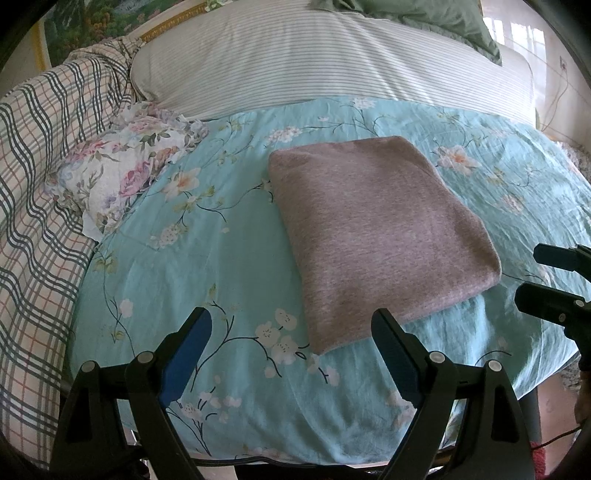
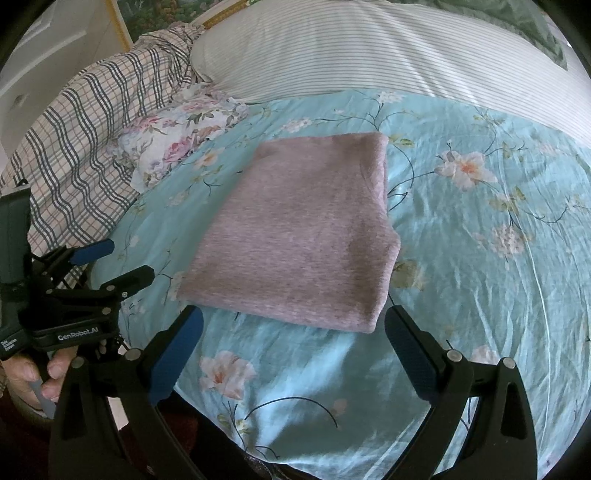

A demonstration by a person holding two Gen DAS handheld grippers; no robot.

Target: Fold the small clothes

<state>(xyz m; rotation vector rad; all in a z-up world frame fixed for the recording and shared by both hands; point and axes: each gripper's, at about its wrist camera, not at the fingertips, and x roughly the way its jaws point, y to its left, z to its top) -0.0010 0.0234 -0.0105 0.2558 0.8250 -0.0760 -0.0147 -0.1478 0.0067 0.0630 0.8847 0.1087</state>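
Observation:
A mauve-grey garment (image 1: 376,229) lies folded into a flat rectangle on the turquoise floral bedsheet (image 1: 221,266). In the right wrist view the same folded garment (image 2: 299,236) sits centre frame. My left gripper (image 1: 291,317) hovers open just short of the garment's near corner, with nothing between its fingers. My right gripper (image 2: 295,321) is open too, its fingers apart over the garment's near edge without holding it. The left gripper (image 2: 118,262) shows at the left of the right wrist view, held by a hand (image 2: 33,373). The right gripper (image 1: 543,273) enters the left wrist view from the right.
A crumpled floral cloth (image 1: 122,173) lies left of the garment. A plaid blanket (image 1: 40,206) is heaped along the left side. A striped pillow (image 1: 314,62) runs across the head of the bed, with a green one (image 1: 424,18) behind. The bed's near edge is just under the grippers.

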